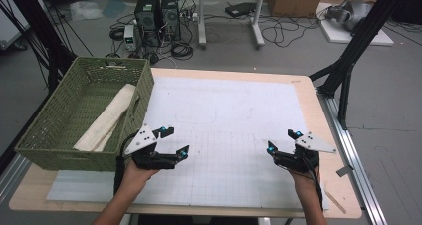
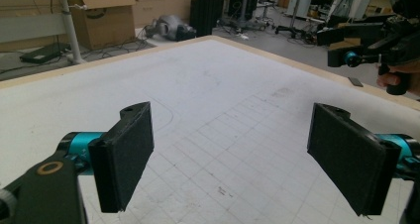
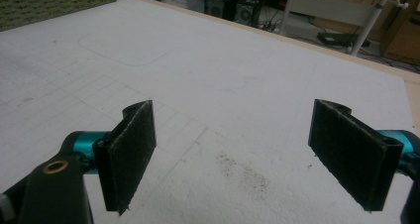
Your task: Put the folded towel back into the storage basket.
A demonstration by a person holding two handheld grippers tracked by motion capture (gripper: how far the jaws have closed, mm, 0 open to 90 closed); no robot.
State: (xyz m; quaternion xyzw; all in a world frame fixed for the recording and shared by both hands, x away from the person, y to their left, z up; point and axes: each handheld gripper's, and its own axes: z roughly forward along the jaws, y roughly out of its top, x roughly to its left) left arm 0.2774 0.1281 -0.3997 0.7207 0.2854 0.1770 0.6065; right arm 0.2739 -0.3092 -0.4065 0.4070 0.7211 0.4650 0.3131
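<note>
Across the white gridded mat [image 1: 234,115] on the pale wooden table, both grippers hover released and empty, left gripper [image 1: 176,143] near the green woven basket [image 1: 54,130] holding a rolled cream cloth [image 1: 107,118], right gripper [image 1: 282,141] well apart at right.

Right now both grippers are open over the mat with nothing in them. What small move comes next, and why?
Probably swing the left gripper left toward the green basket and the rolled cloth lying in it. Both grippers hang open and hold nothing above the white mat. The cloth is the thing nearest the left gripper, while the right gripper is far across the mat.
</note>
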